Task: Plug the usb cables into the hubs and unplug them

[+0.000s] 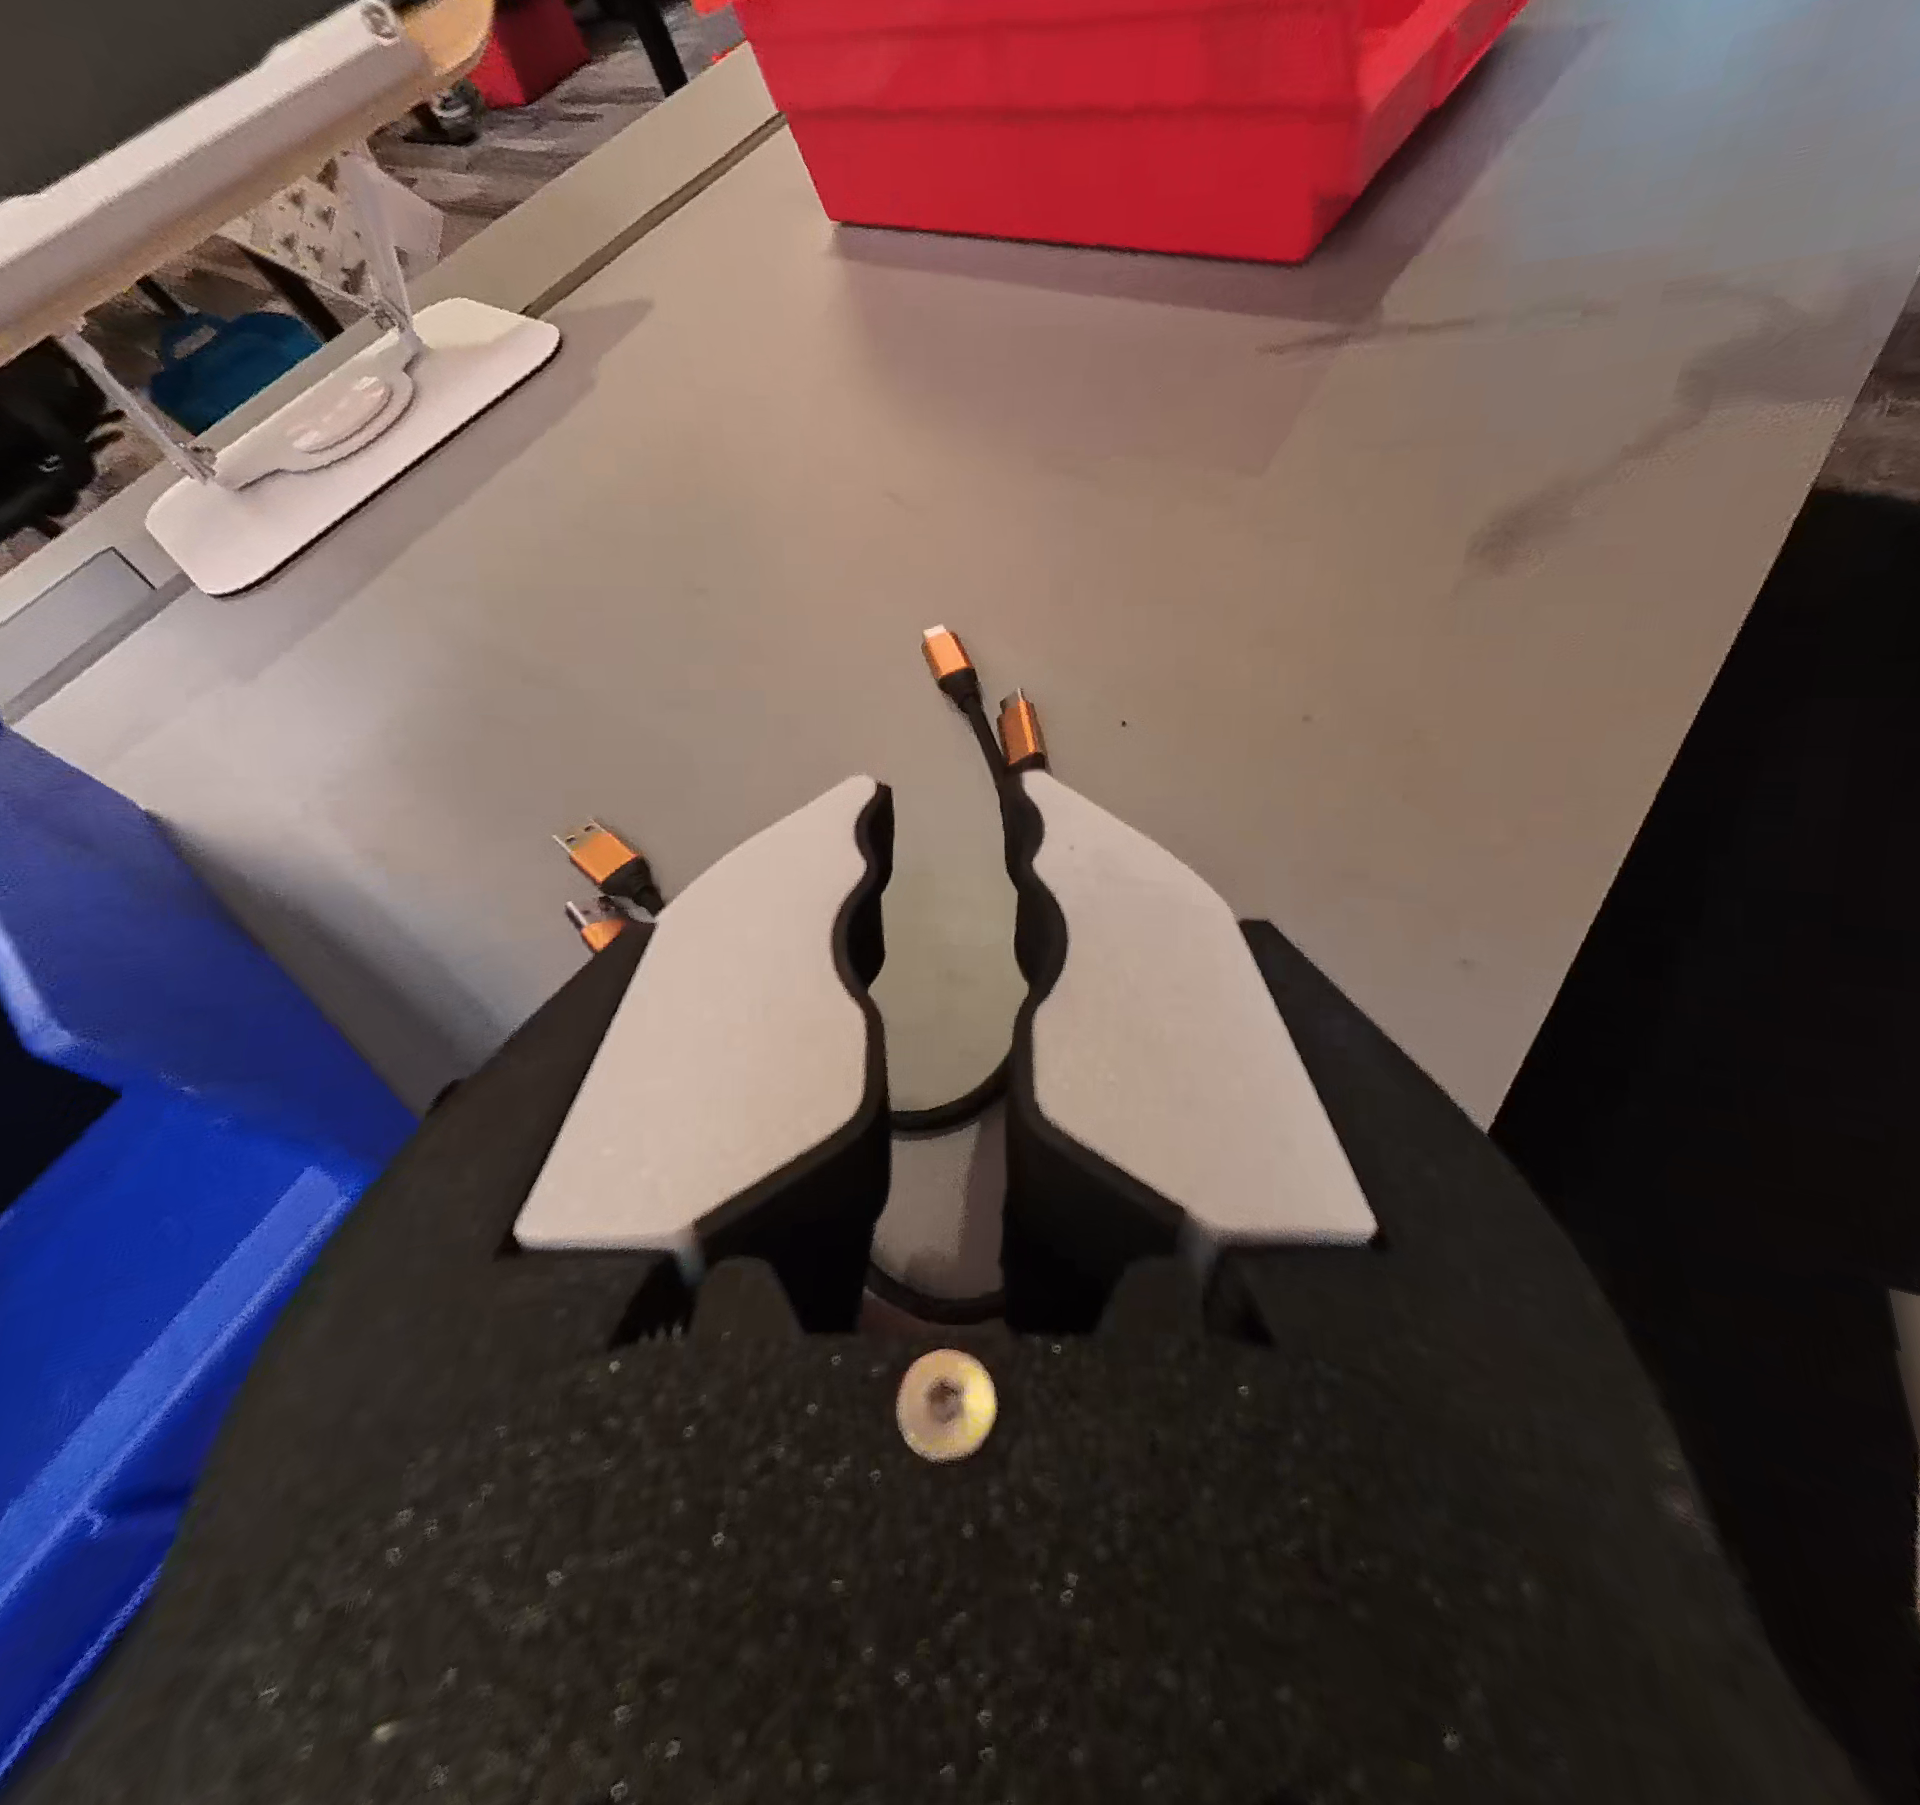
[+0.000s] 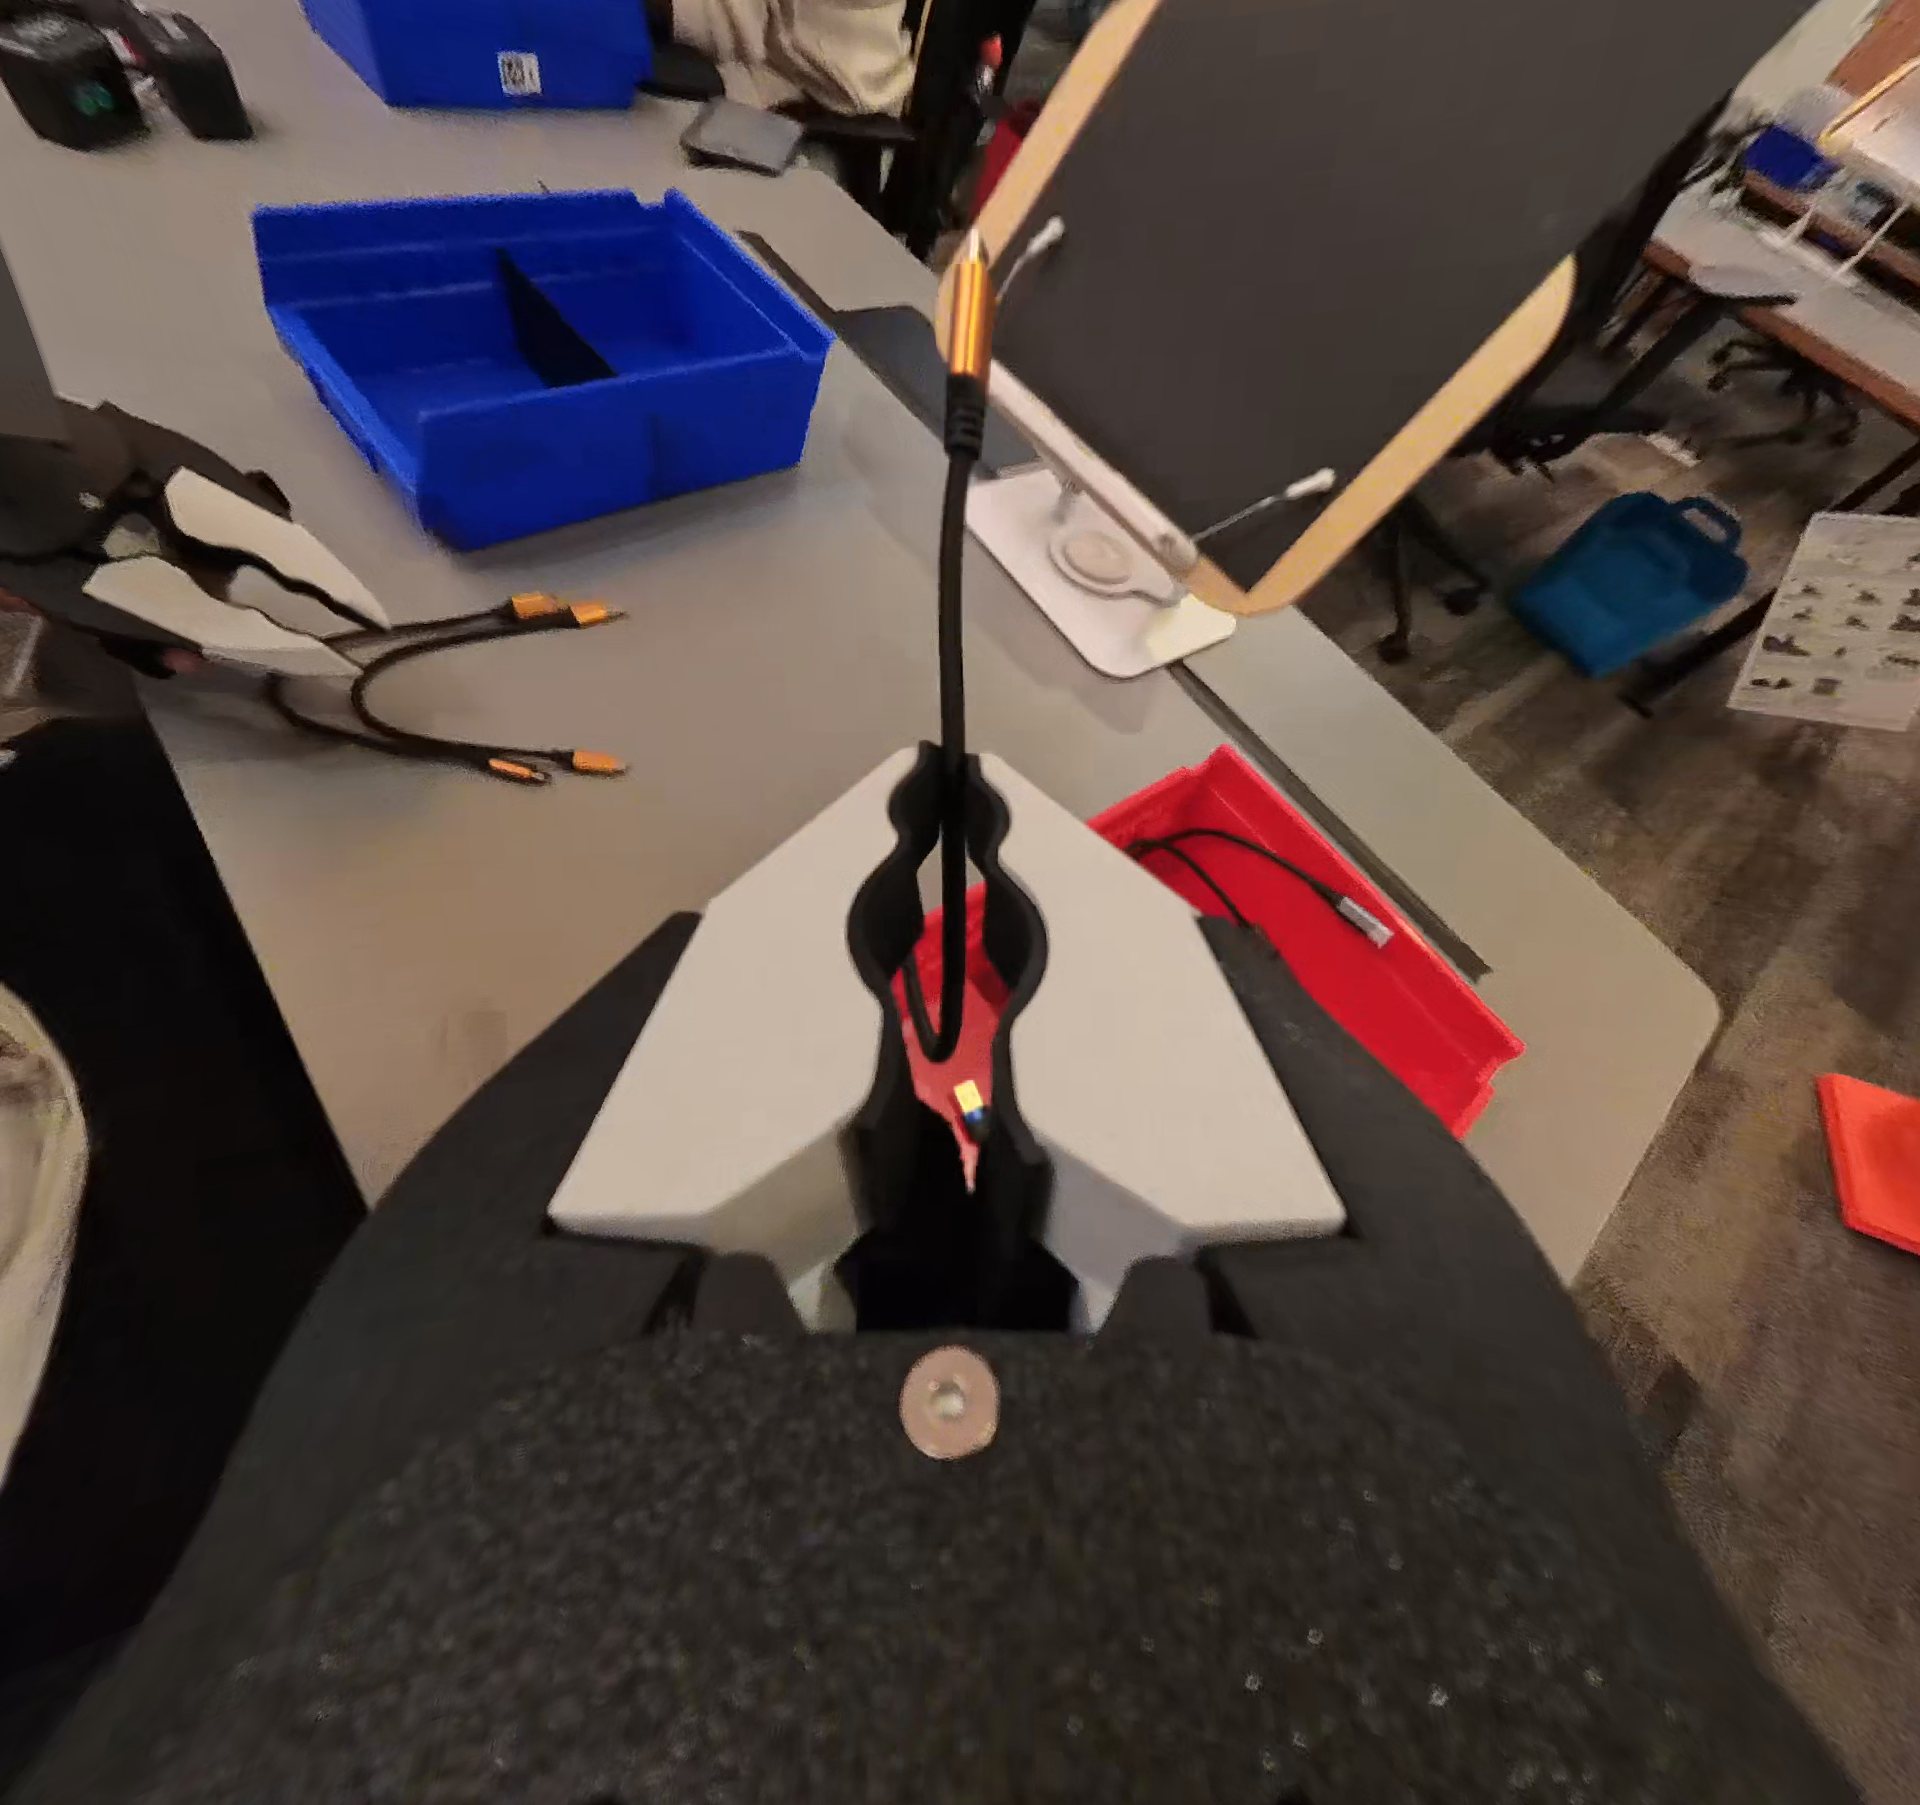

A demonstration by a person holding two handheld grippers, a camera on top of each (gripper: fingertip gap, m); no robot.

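a red bin point(image 1: 1091, 103) stands far along the grey table point(image 1: 1299, 529), a blue bin point(image 1: 125, 1132) at the left and a white stand point(image 1: 343, 446) beyond. the left gripper point(image 1: 951, 805) hovers released over black cables, whose orange plugs point(image 1: 945, 659) point away. the right gripper point(image 2: 948, 768) is clenched on a black usb cable point(image 2: 954, 592), upright, its orange plug point(image 2: 966, 316) topmost. only the right wrist view shows a red bin point(image 2: 1351, 966) below holding another cable.
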